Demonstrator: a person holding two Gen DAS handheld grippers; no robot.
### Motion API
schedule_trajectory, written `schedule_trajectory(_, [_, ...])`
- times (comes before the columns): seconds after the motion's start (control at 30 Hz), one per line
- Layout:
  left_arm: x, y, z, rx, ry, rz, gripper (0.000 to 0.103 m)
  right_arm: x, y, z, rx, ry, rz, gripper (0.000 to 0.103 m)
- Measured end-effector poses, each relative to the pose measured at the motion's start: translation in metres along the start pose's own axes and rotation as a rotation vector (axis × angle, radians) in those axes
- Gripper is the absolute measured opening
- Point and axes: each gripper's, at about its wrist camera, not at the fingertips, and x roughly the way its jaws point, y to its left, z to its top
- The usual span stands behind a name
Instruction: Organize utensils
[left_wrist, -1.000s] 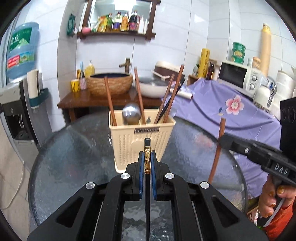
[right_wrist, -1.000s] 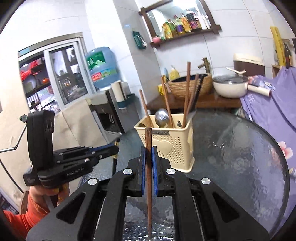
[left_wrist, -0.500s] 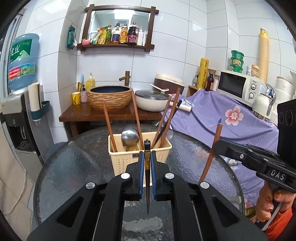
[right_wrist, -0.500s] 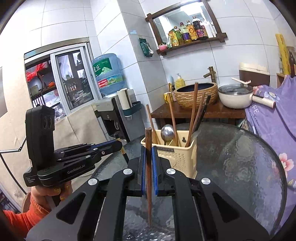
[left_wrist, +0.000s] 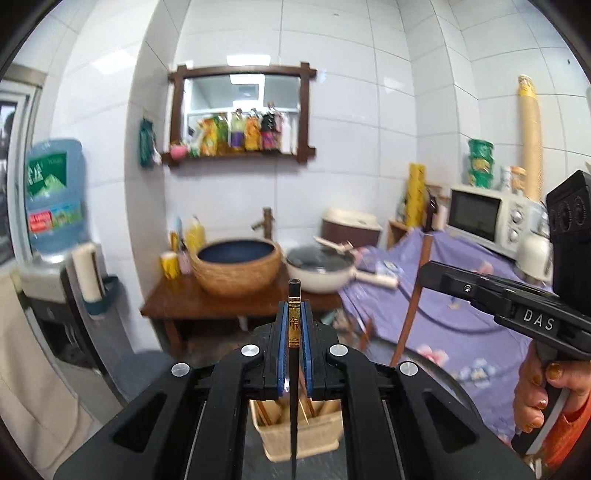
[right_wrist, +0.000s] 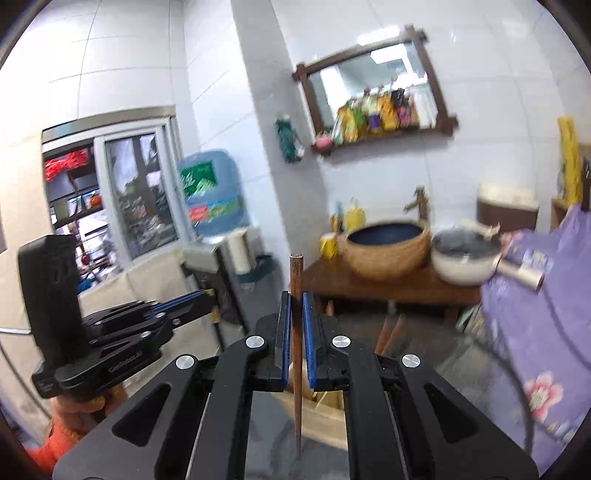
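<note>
Two chopsticks are riding in our grippers, one apiece. Our left gripper (left_wrist: 294, 334) is pinching a black chopstick (left_wrist: 293, 391) with a gold band between its blue pads (left_wrist: 282, 347); the stick is standing upright, its blunt end poking above the jaws and its tip pointing down over the cream utensil basket (left_wrist: 301, 437) just beneath. Our right gripper (right_wrist: 296, 338) is holding a brown wooden chopstick (right_wrist: 296, 373) upright, though the pads (right_wrist: 308, 343) are sitting slightly apart around it, so we are gripping it loosely at best. Its tip is hanging beside the basket (right_wrist: 325, 417), whose rim is showing under the jaws with other brown sticks inside. Both are hovering above the glass table (right_wrist: 461, 358). Beyond, we are seeing a woven basin (left_wrist: 238, 266) and a white pan (left_wrist: 321, 271) on a wooden stand, and a purple flowered cloth (left_wrist: 461, 295) to the right.
</note>
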Motion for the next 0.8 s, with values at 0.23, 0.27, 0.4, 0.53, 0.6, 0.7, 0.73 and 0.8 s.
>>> schedule_trajectory(0.23, [0.039, 0.016, 0.015, -0.043, 0.034, 0.054, 0.007, 0.051, -0.005, 0.019, -0.043, -0.003, -0.137, 0.007])
schedule_trajectory(0.27, [0.046, 0.018, 0.011, -0.054, 0.051, 0.053, 0.007, 0.058, -0.007, 0.015, -0.042, 0.012, -0.144, 0.007])
schedule_trajectory(0.4, [0.085, 0.025, -0.022, -0.081, 0.141, 0.06, 0.007, 0.102, -0.016, -0.025, -0.03, 0.096, -0.179, 0.007])
schedule_trajectory(0.53, [0.11, 0.033, -0.058, -0.112, 0.232, 0.043, 0.007, 0.123, -0.023, -0.062, -0.027, 0.154, -0.195, 0.008])
schedule_trajectory(0.6, [0.113, 0.036, -0.072, -0.115, 0.249, 0.038, 0.007, 0.128, -0.024, -0.075, -0.031, 0.173, -0.203, 0.008])
schedule_trajectory(0.7, [0.108, 0.041, -0.085, -0.133, 0.241, 0.041, 0.033, 0.131, -0.022, -0.092, -0.064, 0.204, -0.203, 0.008])
schedule_trajectory(0.73, [0.106, 0.043, -0.087, -0.143, 0.235, 0.041, 0.045, 0.127, -0.021, -0.095, -0.071, 0.198, -0.208, 0.009])
schedule_trajectory(0.8, [0.093, 0.047, -0.093, -0.166, 0.199, 0.044, 0.069, 0.113, -0.017, -0.099, -0.075, 0.172, -0.203, 0.019])
